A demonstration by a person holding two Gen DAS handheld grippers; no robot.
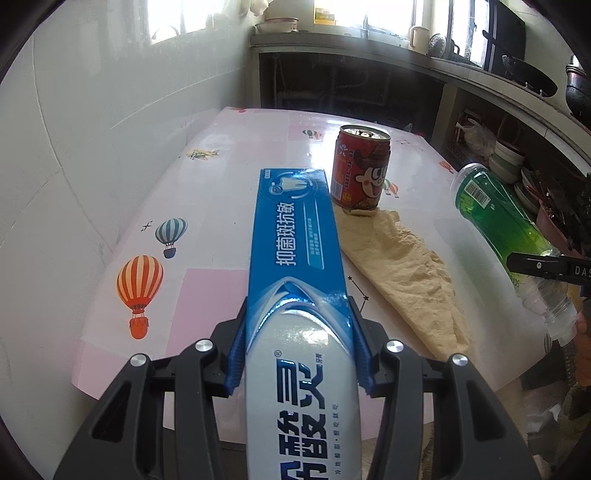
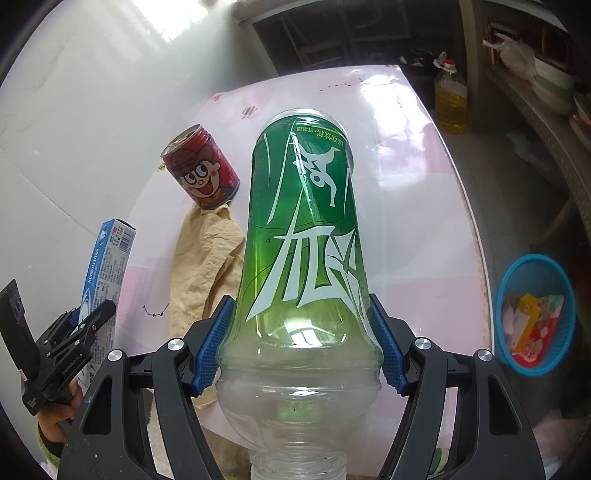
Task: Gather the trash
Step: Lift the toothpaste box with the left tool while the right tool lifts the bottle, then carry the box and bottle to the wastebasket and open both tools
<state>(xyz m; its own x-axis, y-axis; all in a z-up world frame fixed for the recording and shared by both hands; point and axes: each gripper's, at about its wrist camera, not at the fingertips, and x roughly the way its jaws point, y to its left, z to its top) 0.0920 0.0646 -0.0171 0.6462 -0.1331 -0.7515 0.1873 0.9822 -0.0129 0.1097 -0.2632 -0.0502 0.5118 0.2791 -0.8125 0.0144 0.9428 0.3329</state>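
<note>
A glossy pink counter (balloon-printed) fills the kitchen, left tongs pinching a toothpaste box, right tongs a green bottle.

A: Daylight comes through the windows at the back, blown out to white. It glares off the glossy counter near the can.

B: The bottle shows bright reflections too. The shelves under the window stay dim.

A: Both views bend hard at the edges, with black corners. Focus is fairly sharp, with little blur.
</note>
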